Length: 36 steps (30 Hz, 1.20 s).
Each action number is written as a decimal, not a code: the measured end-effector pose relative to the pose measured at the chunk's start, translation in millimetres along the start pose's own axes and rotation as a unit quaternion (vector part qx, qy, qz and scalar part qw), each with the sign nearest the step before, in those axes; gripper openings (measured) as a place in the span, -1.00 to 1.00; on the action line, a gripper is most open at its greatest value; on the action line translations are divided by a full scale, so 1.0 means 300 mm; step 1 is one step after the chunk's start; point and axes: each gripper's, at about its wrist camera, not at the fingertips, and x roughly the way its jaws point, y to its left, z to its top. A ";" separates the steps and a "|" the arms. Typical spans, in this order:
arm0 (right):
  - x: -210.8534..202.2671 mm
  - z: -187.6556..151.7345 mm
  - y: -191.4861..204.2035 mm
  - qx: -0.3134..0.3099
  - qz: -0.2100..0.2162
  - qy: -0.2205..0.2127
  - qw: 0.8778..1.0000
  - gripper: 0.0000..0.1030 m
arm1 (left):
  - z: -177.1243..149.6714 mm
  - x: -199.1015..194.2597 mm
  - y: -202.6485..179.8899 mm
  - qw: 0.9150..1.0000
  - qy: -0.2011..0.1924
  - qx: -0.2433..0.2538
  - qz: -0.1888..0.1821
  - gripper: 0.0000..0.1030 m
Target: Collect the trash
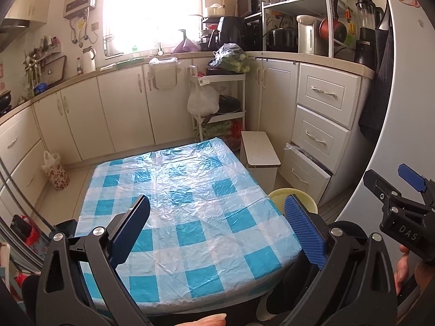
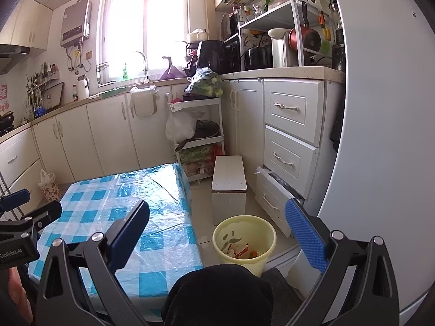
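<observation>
- My left tool (image 1: pixel 217 228) is released, its two blue pads spread wide with nothing between them; it hangs over the near end of the bench (image 1: pixel 187 190), which wears a blue-and-white checked plastic cover.
- My right tool (image 2: pixel 217 236) is likewise spread and carrying nothing; it sits off the bench's right edge, looking down toward the floor beside it.
- The yellow bin (image 2: pixel 244 240) stands on the floor just beside the bench's near right corner, in front of the white stool (image 2: pixel 229 182) and next to the half-open bottom drawer (image 2: pixel 274 201).
- Inside the bin I can see scraps and a bit of printed packaging, so the trash (image 2: pixel 242 250) that shows lies there, below and between my right tool's pads.
- The cover of the bench shows only creases and glare in both views; I cannot pick out any loose litter on it.
- From the left wrist view only a sliver of the bin's rim shows past the right pad, at the bench's right corner.
- My right tool is clearly the nearer one to the bin; the left would have to cross the bench's corner to reach it.
- I judge the collecting close to finished, or that any further piece lies out of these views.
</observation>
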 end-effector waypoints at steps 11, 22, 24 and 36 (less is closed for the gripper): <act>-0.001 -0.001 0.001 0.000 0.002 0.000 1.000 0.86 | 0.005 -0.014 -0.002 1.000 -0.006 0.002 -0.005 0.86; -0.003 0.000 0.008 0.000 0.003 0.000 1.000 0.86 | 0.001 -0.018 -0.006 1.000 -0.009 0.007 0.002 0.86; -0.004 -0.001 0.010 0.000 0.004 0.000 1.000 0.86 | 0.001 -0.017 -0.006 1.000 -0.009 0.007 0.002 0.86; 0.036 -0.019 0.081 -0.010 0.026 0.018 0.999 0.86 | -0.025 0.045 0.045 0.999 0.016 -0.027 -0.018 0.86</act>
